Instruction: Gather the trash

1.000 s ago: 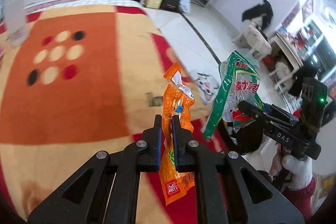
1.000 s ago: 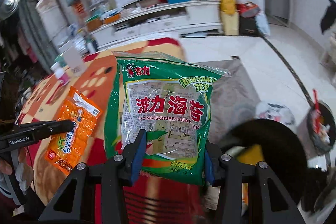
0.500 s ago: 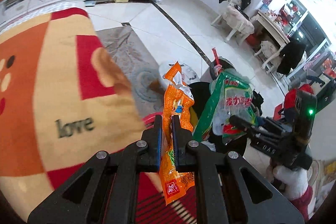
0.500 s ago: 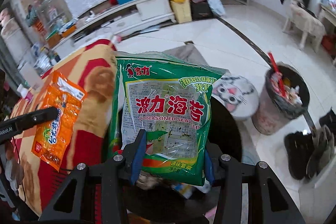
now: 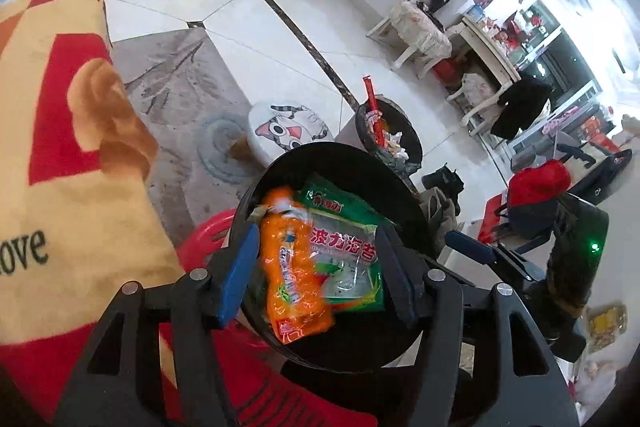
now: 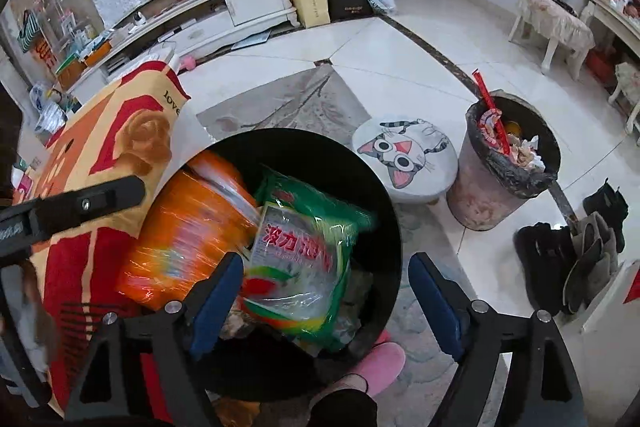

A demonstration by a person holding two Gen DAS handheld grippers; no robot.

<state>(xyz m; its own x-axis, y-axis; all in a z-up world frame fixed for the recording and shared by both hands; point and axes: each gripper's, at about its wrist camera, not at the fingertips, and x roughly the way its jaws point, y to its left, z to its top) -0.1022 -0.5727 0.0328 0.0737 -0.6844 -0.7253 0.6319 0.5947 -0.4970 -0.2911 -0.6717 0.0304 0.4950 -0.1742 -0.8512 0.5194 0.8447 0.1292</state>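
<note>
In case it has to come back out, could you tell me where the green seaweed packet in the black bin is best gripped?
I would pinch the green seaweed packet by its flat top seal edge, coming from above. It lies tilted in the black bin against the orange snack wrapper, and that upper edge looks the freest part.

The round black bin (image 6: 384,195) gapes open below. A blurred orange snack wrapper (image 6: 192,239) and green seaweed packet (image 6: 304,259) fill its mouth. At nine o'clock, the red-and-yellow blanket (image 6: 112,155) crowds the rim. At one o'clock stands the cat-print round stool (image 6: 404,159); bare white tile (image 6: 400,67) lies at twelve.
</note>
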